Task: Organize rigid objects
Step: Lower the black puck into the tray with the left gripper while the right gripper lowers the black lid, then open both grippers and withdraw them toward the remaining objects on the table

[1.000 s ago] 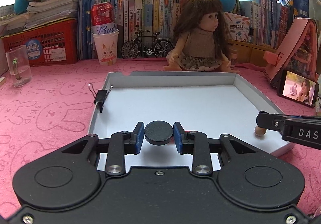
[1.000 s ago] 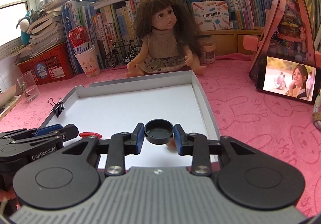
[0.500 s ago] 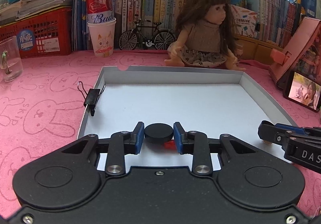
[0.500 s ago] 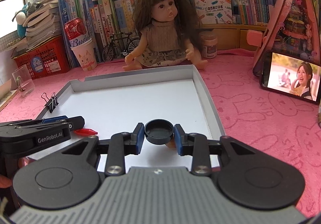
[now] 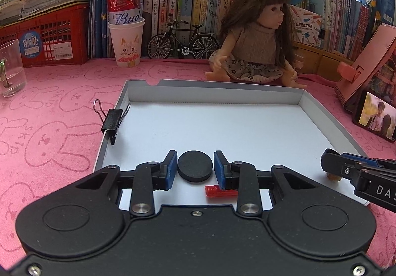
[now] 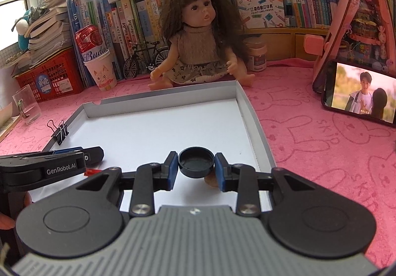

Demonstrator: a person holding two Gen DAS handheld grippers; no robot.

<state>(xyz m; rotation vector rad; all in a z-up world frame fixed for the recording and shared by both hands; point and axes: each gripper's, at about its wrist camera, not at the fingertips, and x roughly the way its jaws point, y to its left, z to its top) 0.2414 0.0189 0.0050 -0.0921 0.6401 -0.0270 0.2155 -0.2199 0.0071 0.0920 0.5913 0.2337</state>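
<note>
My left gripper [image 5: 195, 169] is shut on a flat black disc [image 5: 195, 165] low over the near edge of the white tray [image 5: 212, 96]. My right gripper [image 6: 196, 167] is shut on a black round cap [image 6: 196, 161], hollow side up, over the tray's near right part [image 6: 250, 112]. A small red piece [image 5: 214, 191] lies on the tray floor under the left gripper. A tan wooden piece [image 6: 211, 180] lies under the right gripper. A black binder clip [image 5: 112, 119] is clipped on the tray's left wall.
A doll [image 5: 255, 40] sits behind the tray. A paper cup with a red can [image 5: 126, 28], a toy bicycle [image 5: 182, 43], a red basket [image 5: 52, 40] and books line the back. A glass [image 5: 10, 68] stands at left, a phone [image 6: 358, 92] at right.
Both grippers have drawn nearer to the tray's front and a little lower, each still holding its black piece. The red piece now shows under the left gripper.
</note>
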